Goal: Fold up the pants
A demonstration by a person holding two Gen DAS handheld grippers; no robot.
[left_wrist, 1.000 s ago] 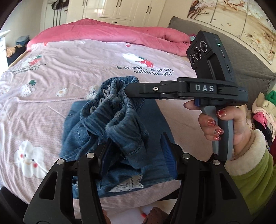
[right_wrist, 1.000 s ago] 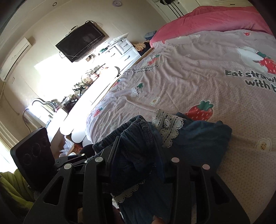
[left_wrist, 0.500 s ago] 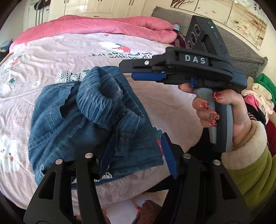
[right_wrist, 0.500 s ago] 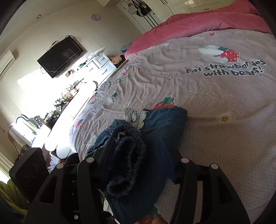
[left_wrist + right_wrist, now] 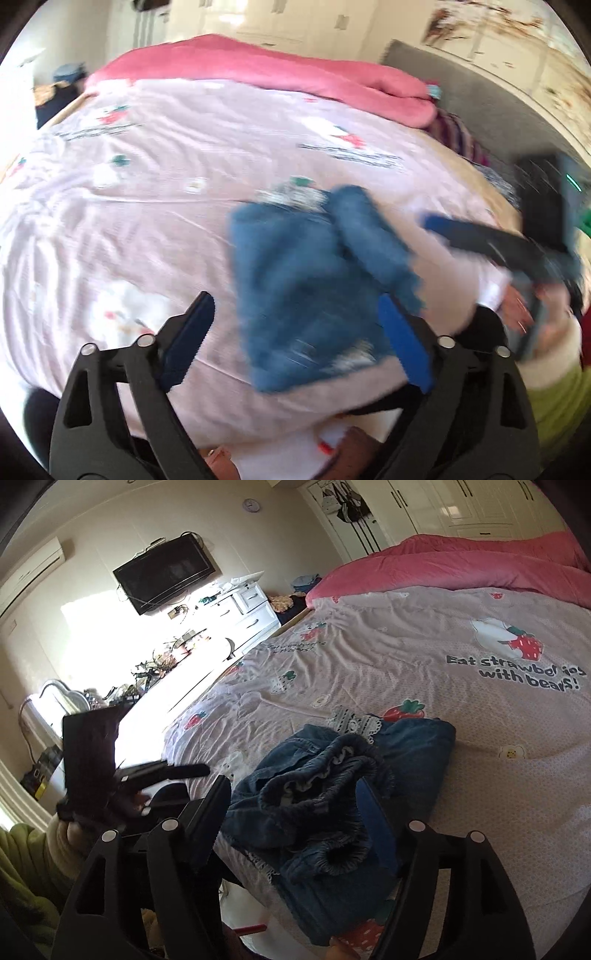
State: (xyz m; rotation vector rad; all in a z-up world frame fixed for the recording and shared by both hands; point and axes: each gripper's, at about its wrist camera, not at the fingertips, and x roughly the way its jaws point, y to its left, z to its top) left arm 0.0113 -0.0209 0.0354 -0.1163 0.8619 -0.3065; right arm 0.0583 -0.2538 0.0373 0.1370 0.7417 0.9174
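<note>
**Pants let go on the bed, fold left bunched**

While both sets of jaws are opening, neither tool has hold of anything. From its own camera the left tool stands wide, its left pad over bare sheet at 8 o'clock and its right pad at the near right edge of the cloth; the picture is smeared with motion, but no fabric is pinched. The right tool is also spread, and the gathered waistband lies between its pads without either one pressing on it.

Outward from the tools, the blue denim pants lie in a heap near the foot edge of the bed, on the pale strawberry-print sheet. The elastic waist is crumpled on top toward 6 o'clock in the right view, a lace-trimmed hem pokes out at 12 o'clock of the heap, and a flatter panel spreads toward 2 o'clock. A pink quilt is piled at the far end of the bed.

My reading is that a fold has just been laid and released, yet the result is lumpy, not flat. The next move seems to call for taking the waistband at its two ends, pulling it taut and level, and smoothing the top layer before any further fold. Grabbing one bunched layer alone would risk dragging the stack apart.
</note>
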